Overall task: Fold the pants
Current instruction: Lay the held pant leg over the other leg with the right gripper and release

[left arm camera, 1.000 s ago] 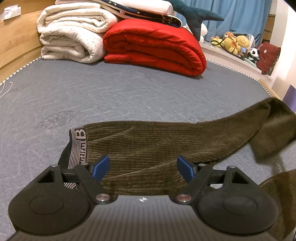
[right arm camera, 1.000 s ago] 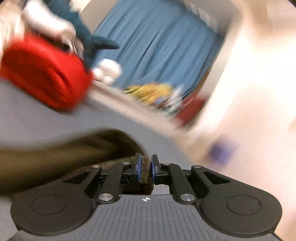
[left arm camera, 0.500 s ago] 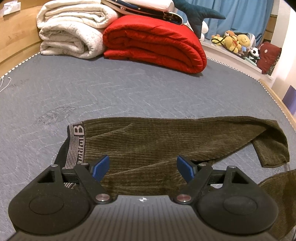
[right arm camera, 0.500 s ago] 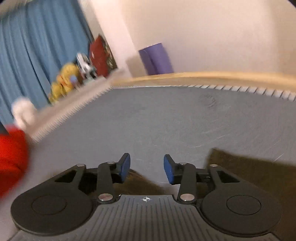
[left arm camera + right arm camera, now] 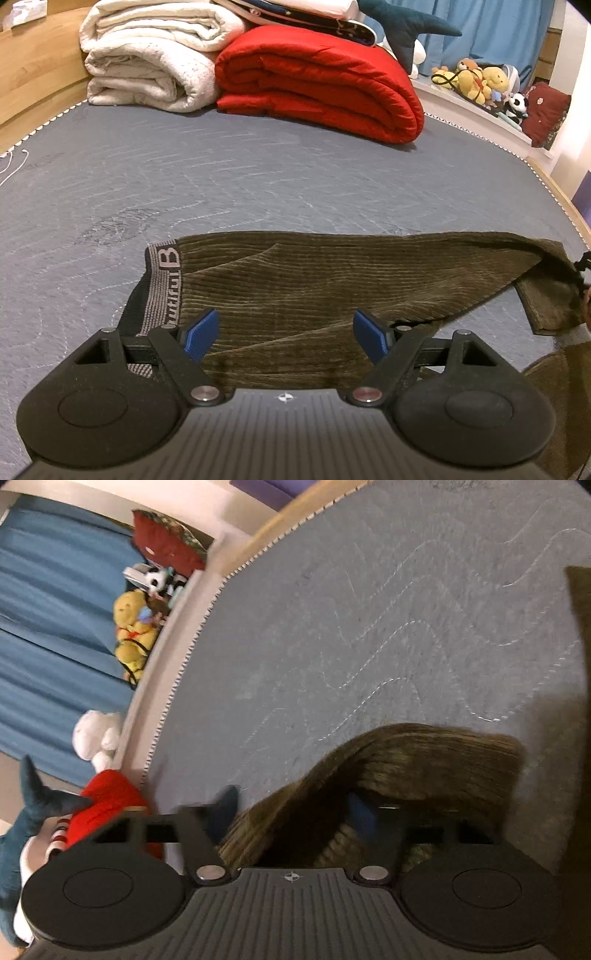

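on the grey mattress [image 5: 258,177], left gripper [image 5: 286,334] wide, empty over pants [image 5: 332,273]; right gripper [image 5: 291,812] unclear.

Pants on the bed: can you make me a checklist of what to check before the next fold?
1. Pants lying on the mattress: ok.
2. Waistband flat: ok.
3. Leg end smooth: not ok, it is flipped over.
4. Left gripper open above the pants, holding nothing: ok.
5. Right gripper clamped on the leg: not ok, jaws just been closing, apart with cloth between them.
6. Red quilt clear of the pants: ok.
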A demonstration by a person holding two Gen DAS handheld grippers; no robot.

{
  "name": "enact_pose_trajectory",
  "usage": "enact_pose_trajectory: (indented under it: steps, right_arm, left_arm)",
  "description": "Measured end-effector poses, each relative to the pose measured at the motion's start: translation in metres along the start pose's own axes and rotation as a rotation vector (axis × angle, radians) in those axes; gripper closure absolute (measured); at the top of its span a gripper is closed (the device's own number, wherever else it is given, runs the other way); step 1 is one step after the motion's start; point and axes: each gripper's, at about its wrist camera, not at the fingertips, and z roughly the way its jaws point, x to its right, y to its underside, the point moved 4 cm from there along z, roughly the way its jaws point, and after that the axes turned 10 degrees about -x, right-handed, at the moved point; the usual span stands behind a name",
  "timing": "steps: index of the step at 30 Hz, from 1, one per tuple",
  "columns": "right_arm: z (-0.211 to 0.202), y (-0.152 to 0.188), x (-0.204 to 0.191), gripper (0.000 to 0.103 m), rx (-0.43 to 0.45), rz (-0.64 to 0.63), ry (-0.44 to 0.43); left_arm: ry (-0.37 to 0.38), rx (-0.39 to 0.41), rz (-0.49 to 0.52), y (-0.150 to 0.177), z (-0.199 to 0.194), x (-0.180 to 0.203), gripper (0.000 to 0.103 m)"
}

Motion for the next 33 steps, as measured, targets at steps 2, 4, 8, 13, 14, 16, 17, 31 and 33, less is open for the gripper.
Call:
enact_pose_trajectory:
  steps: [2, 4, 8, 13, 14, 16, 17, 31, 33]
  right_arm:
    - [0.000, 0.005, -0.019, 0.095, 0.037, -0.055, 0.004]
    - [-0.006, 0.005, -0.054, 0.095, 0.077, -0.188, -0.042]
    - [-0.075, 0.024, -0.123, 0.096, 0.245, -0.547, -0.265]
    - [-0.145, 0.048, -0.096, 0.095, 0.501, -0.745, -0.293]
    - [-0.140, 0.044, -0.076, 0.095, 0.487, -0.704, -0.211]
    - [-0.126, 0.035, -0.036, 0.095, 0.424, -0.614, -0.050]
    - [-0.121, 0.030, -0.015, 0.095, 0.376, -0.546, -0.025]
    - [-0.153, 0.034, -0.010, 0.096, 0.517, -0.410, -0.066]
    - [-0.175, 0.044, -0.037, 0.096, 0.607, -0.442, -0.087]
  left_arm:
    - [0.000, -0.002, -0.003, 0.000, 0.001, -0.002, 0.019]
    - [-0.002, -0.003, -0.003, 0.000, 0.002, -0.003, 0.019]
    - [0.001, 0.000, -0.001, 0.000, 0.000, -0.002, 0.019]
    - [0.006, 0.008, -0.007, 0.000, -0.004, 0.000, 0.019]
    - [0.007, 0.010, -0.004, 0.000, -0.005, 0.001, 0.019]
    - [0.011, 0.014, 0.003, 0.002, -0.007, 0.002, 0.019]
    - [0.012, 0.014, 0.005, 0.002, -0.008, 0.003, 0.019]
    - [0.018, -0.006, 0.001, 0.002, -0.003, -0.002, 0.019]
    - [0.021, -0.010, 0.003, 0.000, -0.002, -0.003, 0.019]
